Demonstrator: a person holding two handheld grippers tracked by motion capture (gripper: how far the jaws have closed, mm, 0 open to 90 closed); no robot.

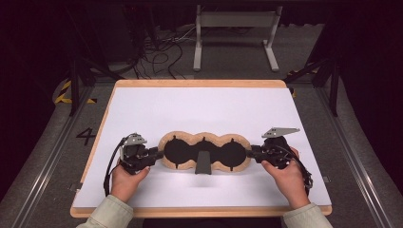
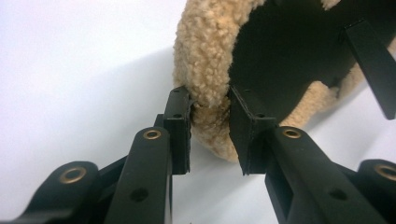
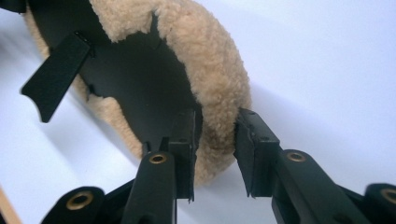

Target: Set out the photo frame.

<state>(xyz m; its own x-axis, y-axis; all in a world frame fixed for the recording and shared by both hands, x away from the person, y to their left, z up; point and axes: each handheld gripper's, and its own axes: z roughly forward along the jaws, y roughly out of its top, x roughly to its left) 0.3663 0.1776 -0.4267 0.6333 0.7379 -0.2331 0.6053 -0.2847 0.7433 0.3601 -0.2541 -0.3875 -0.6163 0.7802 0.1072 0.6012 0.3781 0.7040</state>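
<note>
Your left gripper [image 2: 210,133] has its jaws around the fleece rim of the tan pad [image 1: 204,153], left end, clamped on it. Your right gripper [image 3: 215,149] does the same at the right end, one jaw inside on the black lining, one outside. The pad lies flat on the white table [image 1: 199,107], near your edge, with a black strap [image 1: 203,163] across its front middle.

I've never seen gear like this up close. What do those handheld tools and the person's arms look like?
Each hand grips a black gripper, left and right, with a grey three-cornered plate on top and a black cable trailing back. The two flat black jaws hang on black links with brass-coloured rivets. The sleeves are pale grey-green.
</note>
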